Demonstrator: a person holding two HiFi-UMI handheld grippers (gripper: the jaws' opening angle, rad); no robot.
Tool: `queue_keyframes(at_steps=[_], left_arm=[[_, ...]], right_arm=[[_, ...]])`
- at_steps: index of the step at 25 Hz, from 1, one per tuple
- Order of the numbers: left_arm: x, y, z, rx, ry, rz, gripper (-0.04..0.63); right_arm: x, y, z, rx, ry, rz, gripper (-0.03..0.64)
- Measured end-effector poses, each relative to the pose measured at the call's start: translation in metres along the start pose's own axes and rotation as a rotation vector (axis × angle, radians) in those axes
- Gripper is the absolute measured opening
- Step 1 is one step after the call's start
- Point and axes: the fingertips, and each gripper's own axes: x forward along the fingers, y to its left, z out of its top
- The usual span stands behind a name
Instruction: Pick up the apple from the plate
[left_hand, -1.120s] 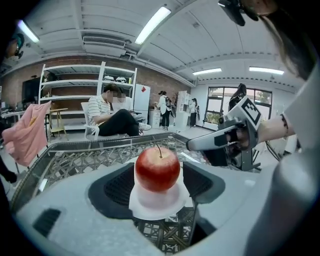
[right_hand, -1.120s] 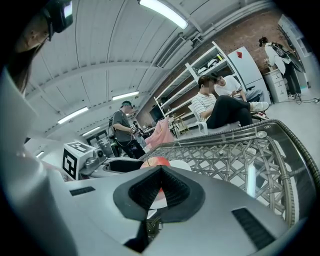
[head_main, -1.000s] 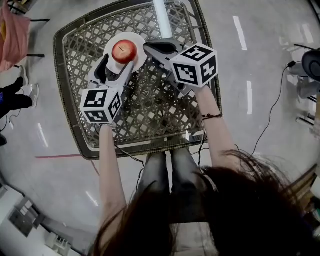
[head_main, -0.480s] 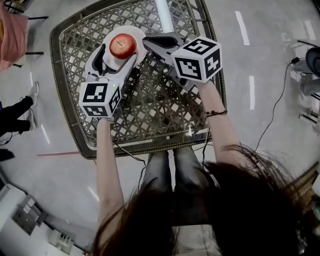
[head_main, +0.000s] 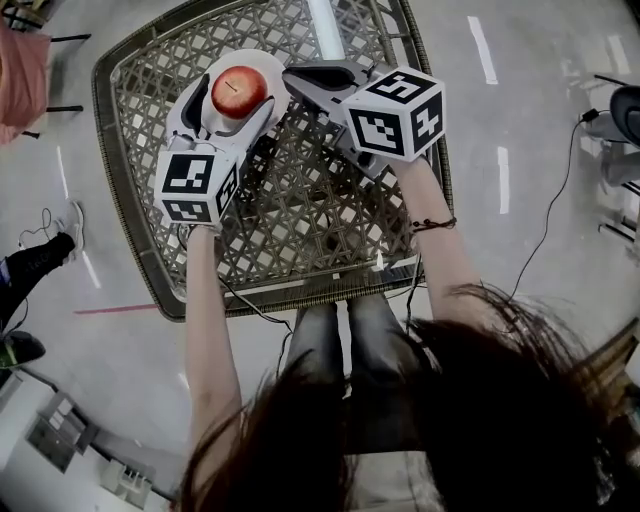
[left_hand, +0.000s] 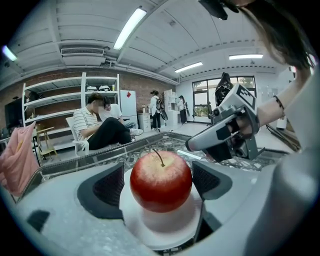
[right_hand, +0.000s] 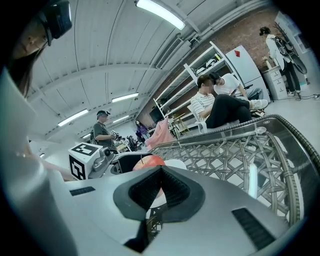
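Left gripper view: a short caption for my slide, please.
Left claw, opening, flanks a red apple resting on a white plate.

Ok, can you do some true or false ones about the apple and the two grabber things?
1. The apple sits on a white plate. True.
2. The left gripper is squeezing the apple. False: its jaws are opening, and the apple stands between them with both pads off it.
3. The right gripper has its jaws shut together with nothing in them. True.
4. The apple is green. False: it is red, with a thin stem on top.
5. The plate is on the floor. False: it stands on a woven lattice table.
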Motion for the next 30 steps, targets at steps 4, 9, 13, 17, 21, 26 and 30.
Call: queue_keyframes(at_steps=[4,9,13,17,21,26,30], left_arm=[[0.005,-0.003,-0.001,0.016,0.006,-0.015,0.419],[0.01,-0.005,-0.002,0.02,0.005,-0.022,0.419],[0.011,-0.003,-0.002,0.021,0.004,-0.018,0.419],[0.014,-0.004,-0.006,0.051,0.044,-0.028,0.417],[0.015,-0.005,-0.007,0.062,0.061,-0.029,0.416],[0.015,-0.004,-0.007,0.059,0.059,-0.027,0.414],[0.014,-0.003,-0.007,0.054,0.055,-0.021,0.414]], right_arm=[[-0.001,-0.002,0.0,0.005,-0.005,-0.002,0.009],[-0.002,-0.003,0.001,0.014,-0.014,-0.005,0.009],[-0.001,-0.003,0.0,0.016,-0.009,-0.005,0.009],[0.001,-0.002,-0.001,0.018,-0.009,-0.003,0.009],[0.0,-0.002,-0.001,0.019,-0.011,-0.004,0.009],[0.0,-0.002,-0.002,0.024,-0.016,-0.006,0.009],[-0.001,-0.002,-0.001,0.025,-0.022,-0.007,0.009]])
